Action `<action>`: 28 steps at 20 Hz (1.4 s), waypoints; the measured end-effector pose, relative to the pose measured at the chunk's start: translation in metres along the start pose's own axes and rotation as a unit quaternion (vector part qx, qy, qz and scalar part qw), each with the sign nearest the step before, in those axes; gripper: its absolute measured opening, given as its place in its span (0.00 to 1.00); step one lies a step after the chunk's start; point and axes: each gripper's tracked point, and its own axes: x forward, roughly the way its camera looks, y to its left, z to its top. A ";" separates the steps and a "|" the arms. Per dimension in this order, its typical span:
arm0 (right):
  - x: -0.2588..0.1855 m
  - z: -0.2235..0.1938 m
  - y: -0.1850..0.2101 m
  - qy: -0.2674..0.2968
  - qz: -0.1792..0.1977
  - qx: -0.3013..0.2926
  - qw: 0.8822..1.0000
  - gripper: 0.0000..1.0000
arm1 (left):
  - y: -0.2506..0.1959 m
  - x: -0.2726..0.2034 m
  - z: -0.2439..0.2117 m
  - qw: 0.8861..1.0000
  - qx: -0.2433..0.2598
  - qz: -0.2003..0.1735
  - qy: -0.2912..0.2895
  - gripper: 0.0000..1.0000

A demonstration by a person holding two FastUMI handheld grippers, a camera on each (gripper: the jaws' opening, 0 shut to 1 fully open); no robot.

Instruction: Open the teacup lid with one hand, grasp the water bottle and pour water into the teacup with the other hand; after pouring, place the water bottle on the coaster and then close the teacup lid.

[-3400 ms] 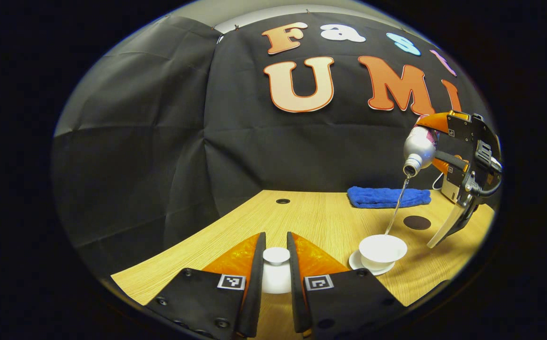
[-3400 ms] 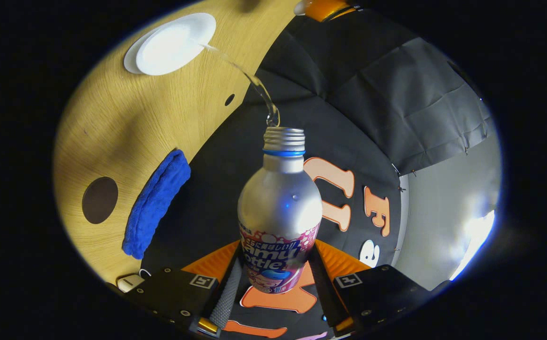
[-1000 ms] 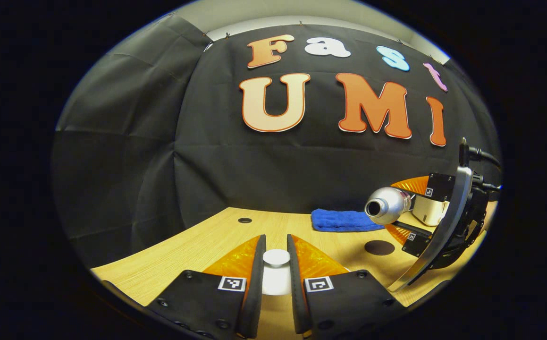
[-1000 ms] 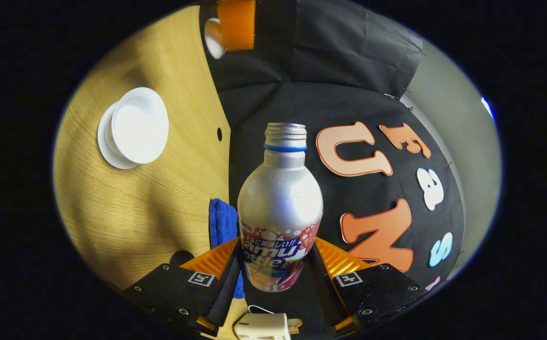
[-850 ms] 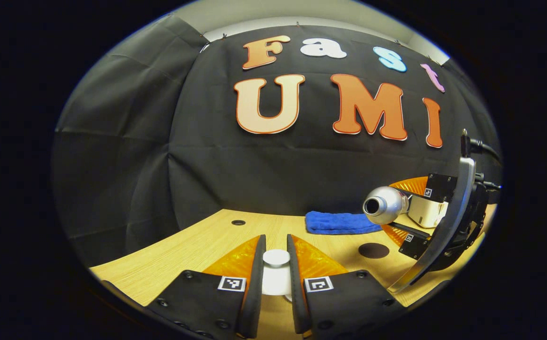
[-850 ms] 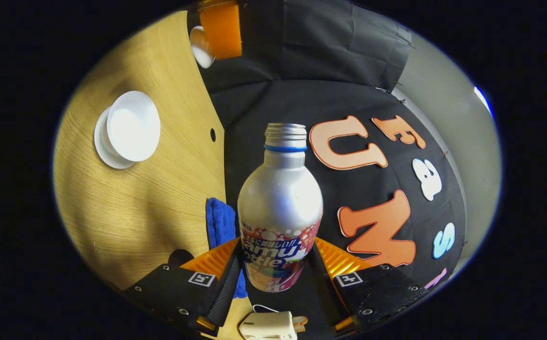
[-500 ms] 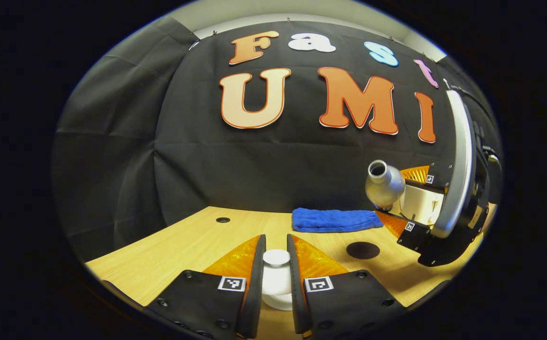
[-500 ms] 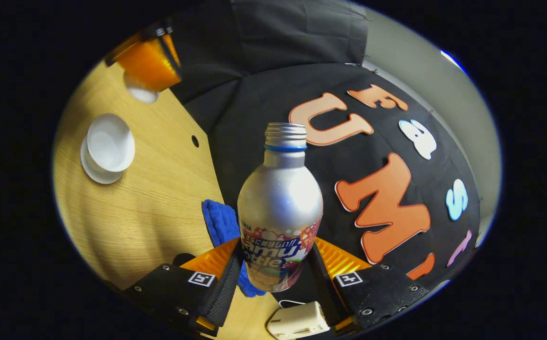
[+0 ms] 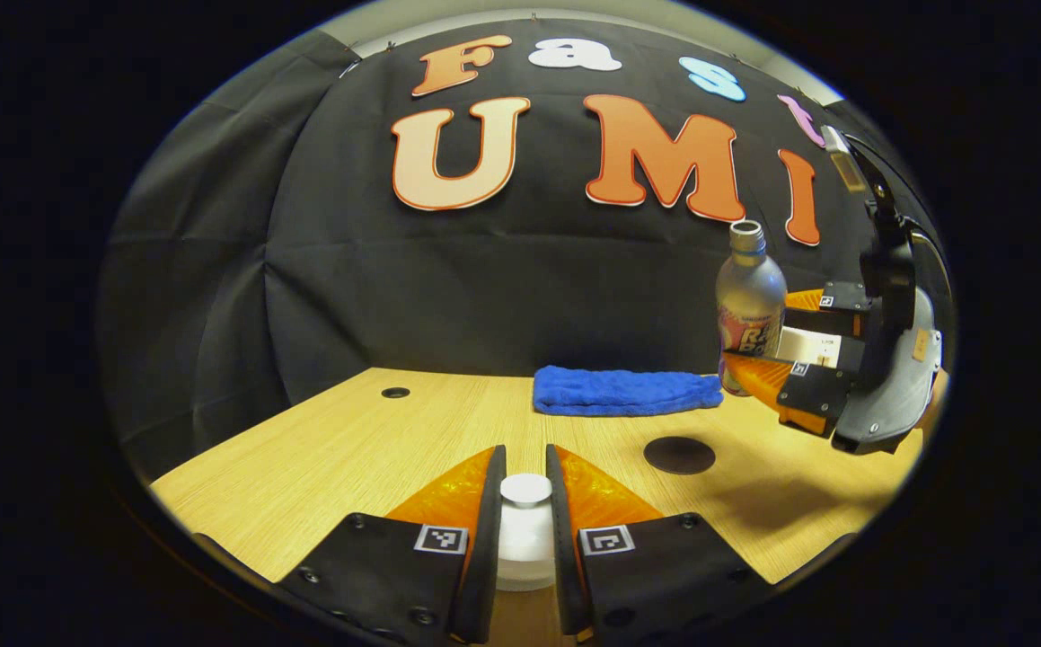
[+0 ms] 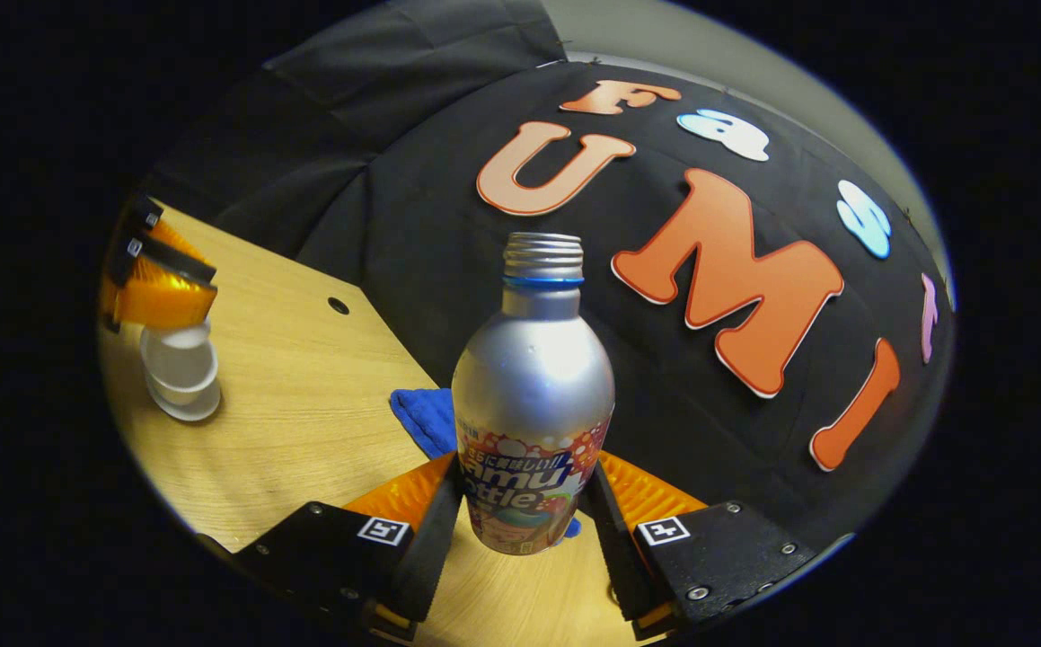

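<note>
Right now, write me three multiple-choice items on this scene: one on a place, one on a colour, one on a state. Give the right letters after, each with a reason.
1. Where is the dark round coaster?
A. on the table in front of the blue towel
B. under the teacup
C. on top of the towel

2. What colour is the folded towel?
A. white
B. blue
C. red

3. How is the bottle right now?
A. lying on the table
B. standing on the coaster
C. held about upright, uncapped, above the table

Answers:
1. A: the left gripper view shows it bare on the wooden table, nearer than the towel.
2. B: it is blue in both views.
3. C: the right gripper has its jaws pressed on its sides, with its open neck up.
</note>
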 end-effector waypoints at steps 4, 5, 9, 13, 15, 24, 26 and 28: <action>0.001 -0.007 0.006 0.007 0.014 0.063 0.998 0.77 | 0.003 0.006 -0.019 1.000 -0.003 0.004 0.021 0.31; 0.000 -0.009 0.010 0.012 0.017 0.076 0.997 0.77 | 0.002 0.007 -0.023 1.000 -0.007 0.004 0.026 0.31; 0.003 -0.016 0.017 0.020 0.028 0.124 0.992 0.77 | 0.003 0.010 -0.032 0.999 -0.009 0.006 0.038 0.31; 0.016 -0.024 0.027 0.034 0.033 0.173 0.984 0.78 | 0.003 0.010 -0.033 0.999 -0.009 0.005 0.038 0.31; 0.023 -0.031 0.032 0.044 0.036 0.193 0.979 0.77 | 0.001 0.010 -0.036 0.999 -0.008 0.004 0.043 0.31; 0.039 -0.051 0.050 0.074 0.048 0.246 0.965 0.78 | 0.002 0.008 -0.036 0.999 -0.003 0.004 0.047 0.36; 0.041 -0.054 0.051 0.079 0.048 0.247 0.965 0.78 | 0.002 0.009 -0.036 0.999 -0.003 0.003 0.046 0.34; 0.042 -0.059 0.055 0.087 0.051 0.257 0.961 0.77 | 0.002 0.009 -0.037 0.999 -0.002 0.004 0.048 0.36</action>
